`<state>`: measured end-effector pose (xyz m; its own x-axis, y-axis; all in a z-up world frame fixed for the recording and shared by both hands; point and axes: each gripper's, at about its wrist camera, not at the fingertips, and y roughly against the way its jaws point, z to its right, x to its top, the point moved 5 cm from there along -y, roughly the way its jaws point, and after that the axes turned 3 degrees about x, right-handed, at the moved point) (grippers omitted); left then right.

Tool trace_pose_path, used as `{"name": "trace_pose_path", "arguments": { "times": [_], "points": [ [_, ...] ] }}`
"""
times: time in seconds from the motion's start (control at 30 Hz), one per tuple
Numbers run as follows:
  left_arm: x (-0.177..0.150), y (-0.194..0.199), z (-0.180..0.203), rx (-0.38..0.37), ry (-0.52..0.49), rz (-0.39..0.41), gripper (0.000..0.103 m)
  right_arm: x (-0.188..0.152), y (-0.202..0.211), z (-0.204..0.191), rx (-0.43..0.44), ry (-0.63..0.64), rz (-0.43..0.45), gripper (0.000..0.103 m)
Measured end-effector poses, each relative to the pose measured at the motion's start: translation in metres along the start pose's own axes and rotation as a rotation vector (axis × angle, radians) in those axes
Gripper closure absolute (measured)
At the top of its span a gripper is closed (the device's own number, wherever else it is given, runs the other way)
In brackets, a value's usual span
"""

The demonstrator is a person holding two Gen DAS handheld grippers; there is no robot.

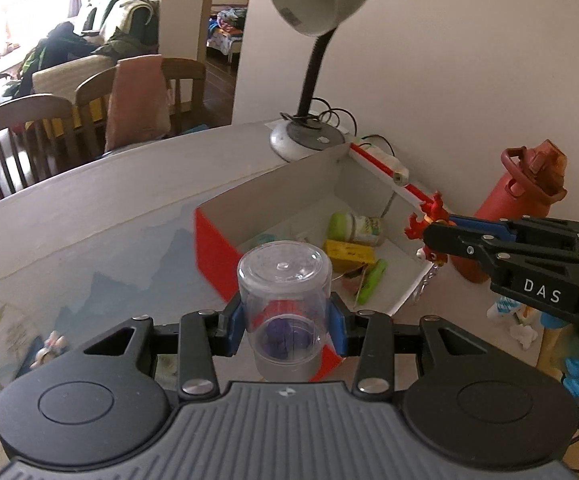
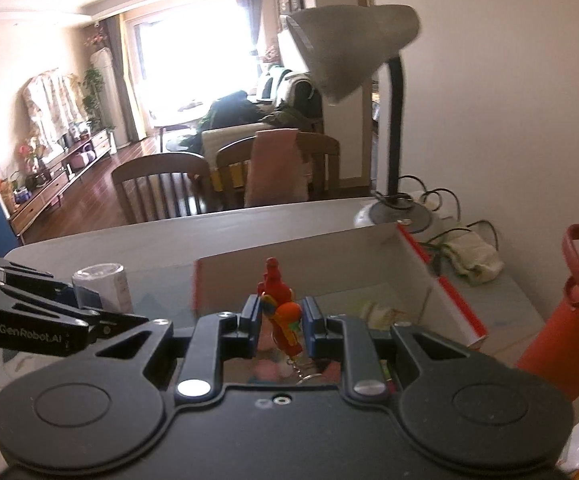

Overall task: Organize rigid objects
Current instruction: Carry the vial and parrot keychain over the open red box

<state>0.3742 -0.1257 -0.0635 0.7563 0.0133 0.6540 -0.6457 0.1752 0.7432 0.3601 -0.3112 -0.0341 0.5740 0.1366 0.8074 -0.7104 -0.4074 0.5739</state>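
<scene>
My left gripper (image 1: pixel 285 322) is shut on a clear plastic jar (image 1: pixel 284 292) with red and purple pieces inside, held just in front of the open white box with red edges (image 1: pixel 257 208). My right gripper (image 2: pixel 281 320) is shut on a red and orange toy keychain (image 2: pixel 283 312) with a dangling ring, held above the box (image 2: pixel 309 256). In the left wrist view the right gripper (image 1: pixel 429 236) holds the keychain (image 1: pixel 429 220) over the box's right wall. In the box lie a green-capped bottle (image 1: pixel 355 229), a yellow block (image 1: pixel 349 254) and a green clip (image 1: pixel 373 280).
A grey desk lamp (image 1: pixel 313 80) stands behind the box, with cables and a power strip (image 1: pixel 385 160). A red water bottle (image 1: pixel 517 200) stands right of the box by the wall. Small toys (image 1: pixel 525 324) lie at the right. Wooden chairs (image 2: pixel 161 188) stand beyond the table.
</scene>
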Motion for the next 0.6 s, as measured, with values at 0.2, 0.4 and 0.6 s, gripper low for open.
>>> {"name": "trace_pose_path", "arguments": {
  "times": [0.2, 0.4, 0.6],
  "points": [
    [0.026, -0.030, 0.021, 0.020, -0.028, -0.008, 0.062, 0.003, -0.014, 0.035, -0.026, -0.023, -0.004, 0.083],
    [0.045, -0.070, 0.033, 0.037, -0.031, -0.046, 0.062, 0.002, -0.034, 0.063, -0.049, -0.042, -0.023, 0.083],
    [0.056, -0.114, 0.044, 0.062, -0.041, -0.100, 0.062, -0.012, -0.058, 0.083, -0.087, -0.028, -0.083, 0.083]
  ]
}}
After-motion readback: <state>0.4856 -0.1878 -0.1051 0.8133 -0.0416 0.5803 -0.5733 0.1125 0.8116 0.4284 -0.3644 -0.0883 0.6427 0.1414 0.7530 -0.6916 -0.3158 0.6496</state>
